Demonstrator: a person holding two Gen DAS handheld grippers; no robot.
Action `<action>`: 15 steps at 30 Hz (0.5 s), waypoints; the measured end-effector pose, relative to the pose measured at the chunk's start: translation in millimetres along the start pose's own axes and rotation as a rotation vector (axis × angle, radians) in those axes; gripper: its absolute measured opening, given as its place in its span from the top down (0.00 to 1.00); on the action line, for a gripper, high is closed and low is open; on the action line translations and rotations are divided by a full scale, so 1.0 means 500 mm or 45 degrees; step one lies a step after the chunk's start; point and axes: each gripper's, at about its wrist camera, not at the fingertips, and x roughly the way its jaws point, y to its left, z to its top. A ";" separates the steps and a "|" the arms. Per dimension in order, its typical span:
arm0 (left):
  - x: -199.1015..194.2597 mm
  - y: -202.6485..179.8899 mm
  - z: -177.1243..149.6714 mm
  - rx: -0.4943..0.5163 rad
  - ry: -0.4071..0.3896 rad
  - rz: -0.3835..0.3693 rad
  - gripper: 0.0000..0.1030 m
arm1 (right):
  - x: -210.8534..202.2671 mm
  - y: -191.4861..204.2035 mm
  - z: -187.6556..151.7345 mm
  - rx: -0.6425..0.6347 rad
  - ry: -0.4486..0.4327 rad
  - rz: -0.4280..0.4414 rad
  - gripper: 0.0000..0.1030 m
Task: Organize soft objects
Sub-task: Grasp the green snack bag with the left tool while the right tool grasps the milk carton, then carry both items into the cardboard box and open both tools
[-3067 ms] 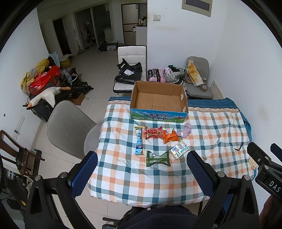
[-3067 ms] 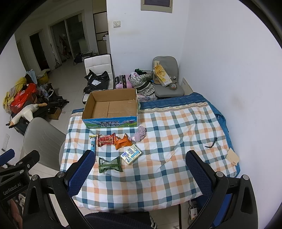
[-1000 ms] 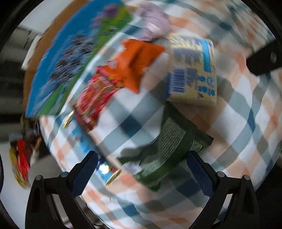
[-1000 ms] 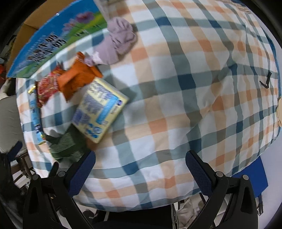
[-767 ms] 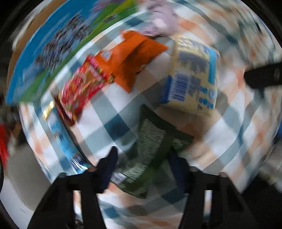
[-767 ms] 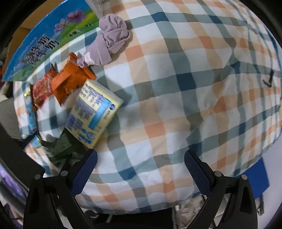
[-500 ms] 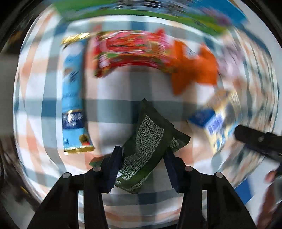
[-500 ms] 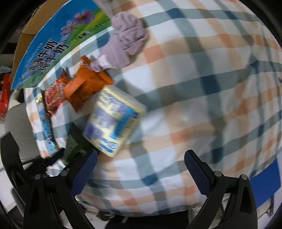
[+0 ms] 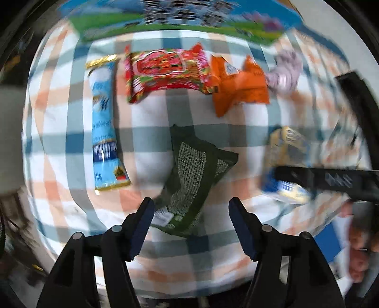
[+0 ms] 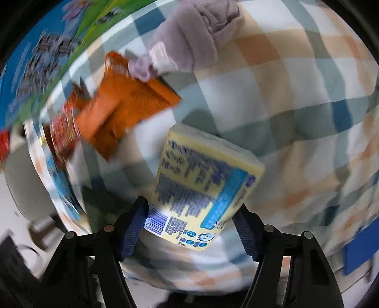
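Note:
In the left wrist view my left gripper (image 9: 190, 210) is partly closed around the lower end of a dark green snack packet (image 9: 193, 175) lying on the checked cloth; a gap shows beside each finger. A light blue tube packet (image 9: 104, 123), a red packet (image 9: 165, 71), an orange packet (image 9: 239, 85) and a lilac sock (image 9: 284, 73) lie beyond it. In the right wrist view my right gripper (image 10: 189, 218) has both pads against the sides of the yellow and blue tissue pack (image 10: 201, 189). The orange packet (image 10: 128, 111) and the sock (image 10: 194, 45) lie behind it.
The cardboard box with a blue and green printed side (image 9: 180, 21) stands at the far edge of the packets, also in the right wrist view (image 10: 40, 66). The right gripper's black body (image 9: 331, 180) crosses the right of the left view over the tissue pack (image 9: 289, 151).
Both grippers have come down from high above the table to the cloth. The left jaws have narrowed around the green packet. The right jaws have closed onto the tissue pack.

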 end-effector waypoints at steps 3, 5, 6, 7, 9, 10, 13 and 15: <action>0.056 -0.033 0.023 0.109 0.064 0.117 0.38 | -0.006 0.005 -0.030 -0.135 0.023 -0.120 0.30; 0.086 -0.038 0.038 0.124 0.091 0.181 0.39 | -0.006 0.012 -0.037 -0.171 -0.006 -0.194 0.30; 0.092 -0.038 0.043 0.114 0.083 0.187 0.45 | -0.004 0.019 -0.037 -0.182 -0.032 -0.220 0.30; 0.094 -0.035 0.046 0.091 0.073 0.167 0.57 | -0.001 0.025 -0.037 -0.179 -0.043 -0.227 0.30; 0.094 -0.020 0.050 -0.023 0.072 0.124 0.62 | 0.002 0.031 -0.036 -0.160 -0.066 -0.229 0.30; 0.097 -0.022 0.056 -0.088 0.061 0.087 0.63 | 0.002 0.031 -0.037 -0.152 -0.070 -0.224 0.30; 0.086 0.022 0.049 -0.272 0.001 0.028 0.62 | 0.006 0.000 -0.048 -0.113 -0.058 -0.186 0.30; 0.107 0.041 0.047 -0.313 0.048 0.003 0.61 | 0.018 -0.026 -0.049 -0.081 -0.048 -0.179 0.30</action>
